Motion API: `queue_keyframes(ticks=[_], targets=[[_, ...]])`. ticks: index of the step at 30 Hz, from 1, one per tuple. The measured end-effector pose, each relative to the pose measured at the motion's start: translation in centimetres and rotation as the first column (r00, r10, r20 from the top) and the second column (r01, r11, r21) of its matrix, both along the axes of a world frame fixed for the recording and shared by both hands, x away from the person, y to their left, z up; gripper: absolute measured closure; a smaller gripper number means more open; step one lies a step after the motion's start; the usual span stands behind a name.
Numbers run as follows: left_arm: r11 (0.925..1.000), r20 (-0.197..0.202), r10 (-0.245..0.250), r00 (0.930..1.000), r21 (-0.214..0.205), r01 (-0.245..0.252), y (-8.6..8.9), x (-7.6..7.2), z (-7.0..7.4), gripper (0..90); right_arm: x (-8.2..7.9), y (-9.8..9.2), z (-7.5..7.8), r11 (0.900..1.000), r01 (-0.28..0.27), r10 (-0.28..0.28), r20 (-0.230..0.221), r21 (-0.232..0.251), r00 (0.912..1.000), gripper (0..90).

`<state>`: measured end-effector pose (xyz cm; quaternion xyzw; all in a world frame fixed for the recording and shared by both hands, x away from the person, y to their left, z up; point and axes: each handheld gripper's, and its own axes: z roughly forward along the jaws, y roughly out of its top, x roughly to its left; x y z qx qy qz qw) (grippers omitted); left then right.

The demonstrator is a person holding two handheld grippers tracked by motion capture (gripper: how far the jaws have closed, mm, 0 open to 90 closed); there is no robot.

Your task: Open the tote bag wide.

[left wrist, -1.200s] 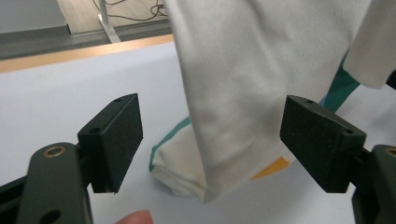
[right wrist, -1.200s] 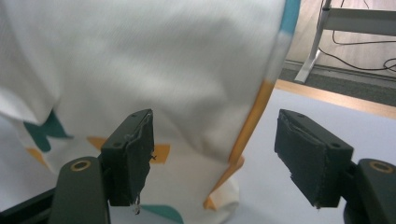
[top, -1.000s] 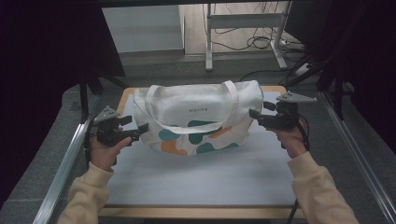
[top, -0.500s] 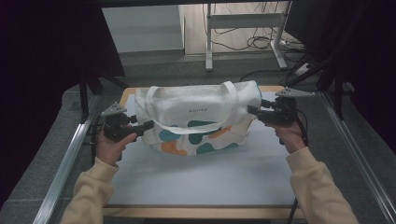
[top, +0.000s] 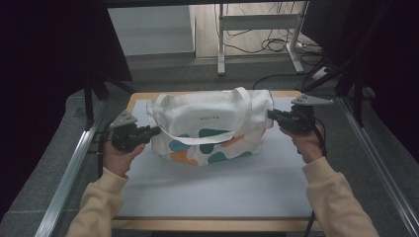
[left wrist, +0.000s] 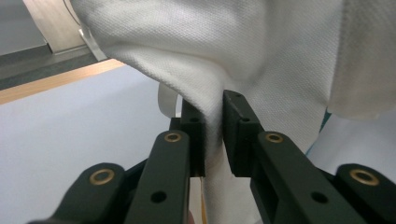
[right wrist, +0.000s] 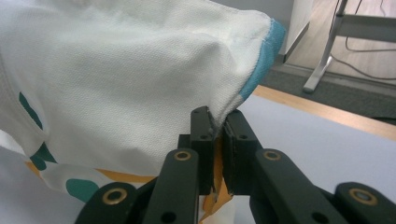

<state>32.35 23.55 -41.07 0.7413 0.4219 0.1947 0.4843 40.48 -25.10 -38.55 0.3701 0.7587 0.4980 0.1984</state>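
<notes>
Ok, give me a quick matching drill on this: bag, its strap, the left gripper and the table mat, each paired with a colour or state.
Things:
1. tote bag
2. strap
3. left gripper
4. mat

States:
a. pale blue-grey, flat
b. shut on a fold of cloth
c. white with teal and orange blotches
d. plain white, draped across the front

Pairs: 1-c, 2-d, 3-b, 4-a

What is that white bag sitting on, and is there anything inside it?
The white bag lies on a pale mat over a wooden table. Its cloth hides whatever is inside. The left tongs and right tongs pinch its two ends.
</notes>
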Motion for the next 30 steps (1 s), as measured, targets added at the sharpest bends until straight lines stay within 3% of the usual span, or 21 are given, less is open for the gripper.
queue_keyframes(ticks=[9, 16, 22, 30], targets=[[0.9998, 0.024, -0.018, 0.9995, -0.001, 0.018, 0.3, -1.5, -0.4, 82.2, -2.4, -0.2, -0.3, 0.9995, -0.008, 0.011, 0.086, -0.032, 0.9962, 84.7], [0.9996, 0.050, -0.029, 0.9983, 0.008, 0.029, -0.1, -2.8, -1.0, 82.5, -3.8, -0.6, -1.4, 0.9990, -0.010, 0.015, 0.104, -0.043, 0.9945, 84.9], [0.9994, 0.046, -0.033, 0.9984, 0.013, 0.032, -0.4, -3.3, -1.9, 82.5, -4.5, -0.7, -2.9, 0.9977, -0.022, 0.028, 0.088, -0.064, 0.9957, 85.0], [0.9989, 0.026, -0.032, 0.9991, 0.036, 0.031, -0.6, -3.5, -3.5, 82.9, -4.3, -0.5, -4.8, 0.9969, -0.017, 0.020, 0.044, -0.077, 0.9988, 85.0]])
